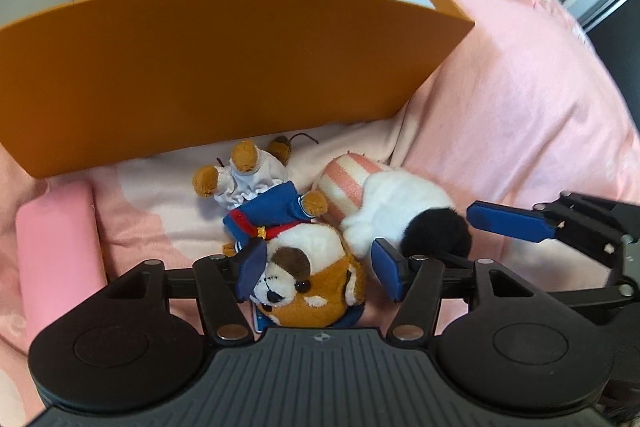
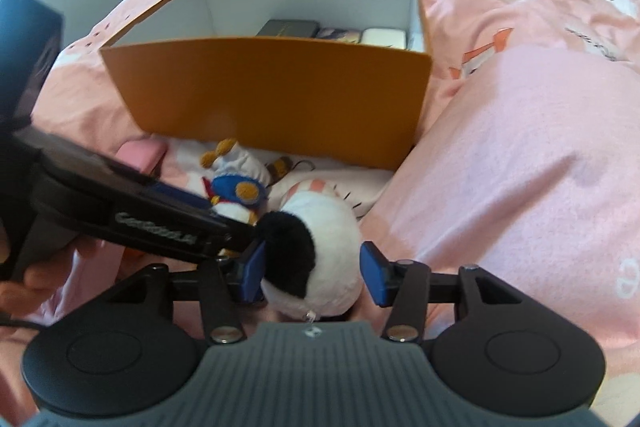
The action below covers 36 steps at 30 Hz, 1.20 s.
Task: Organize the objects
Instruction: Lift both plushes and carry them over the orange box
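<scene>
**Both tools straddling plush toys, nothing gripped yet**

Left tool wide, its pads either side of the dog plush head; left pad looks to touch it, right pad clear. Dog lies on the pink bed, long axis running near-to-far, head near, feet toward the orange box.

Right tool about half open around the black-and-white plush, just right of the dog. Left pad touches the black fur, right pad has a gap, so not clamped.

Box sits directly far of both toys, open top, stiff card walls, white inside, flat items on its floor. Both toys soft, furry, squashable. My read: close, lift over the near wall.
</scene>
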Available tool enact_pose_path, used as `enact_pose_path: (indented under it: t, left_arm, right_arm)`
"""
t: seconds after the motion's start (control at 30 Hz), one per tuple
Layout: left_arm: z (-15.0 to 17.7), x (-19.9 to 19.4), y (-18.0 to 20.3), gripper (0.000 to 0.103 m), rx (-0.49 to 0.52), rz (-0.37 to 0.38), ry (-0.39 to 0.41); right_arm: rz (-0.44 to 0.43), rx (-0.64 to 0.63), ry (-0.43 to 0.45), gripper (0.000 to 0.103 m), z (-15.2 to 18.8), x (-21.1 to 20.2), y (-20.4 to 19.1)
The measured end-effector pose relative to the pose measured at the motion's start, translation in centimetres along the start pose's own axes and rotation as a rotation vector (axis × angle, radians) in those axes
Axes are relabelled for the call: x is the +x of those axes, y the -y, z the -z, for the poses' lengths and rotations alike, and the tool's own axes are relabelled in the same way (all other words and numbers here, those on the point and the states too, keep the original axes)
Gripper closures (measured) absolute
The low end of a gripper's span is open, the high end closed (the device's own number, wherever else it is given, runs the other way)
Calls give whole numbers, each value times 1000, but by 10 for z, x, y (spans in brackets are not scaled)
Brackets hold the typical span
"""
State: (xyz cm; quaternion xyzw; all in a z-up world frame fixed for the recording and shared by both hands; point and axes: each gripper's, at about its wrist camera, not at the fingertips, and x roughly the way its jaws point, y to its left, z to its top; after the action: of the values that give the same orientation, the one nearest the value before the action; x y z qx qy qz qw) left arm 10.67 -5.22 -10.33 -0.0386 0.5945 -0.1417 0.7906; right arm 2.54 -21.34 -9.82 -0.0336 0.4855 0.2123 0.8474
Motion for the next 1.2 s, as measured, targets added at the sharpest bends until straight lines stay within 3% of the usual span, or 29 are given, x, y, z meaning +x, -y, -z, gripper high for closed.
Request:
enact_pose_path:
  t: [0.17, 0.4, 0.8, 1.2]
  left_arm:
    - [1, 10, 3, 32, 52, -92, -39]
    - [1, 25, -14, 34, -20, -73, -78]
    - [17, -19, -33, 38, -59, -5, 25]
    - [20, -98, -28, 38, 17, 84, 186]
  right_arm:
    - [22, -102, -42, 50, 4, 10, -16]
    - [42, -110, -38, 48, 2, 23, -19]
    - [-28, 58, 25, 58, -4, 0, 2]
    - [-62, 95, 197, 60, -25, -58, -1]
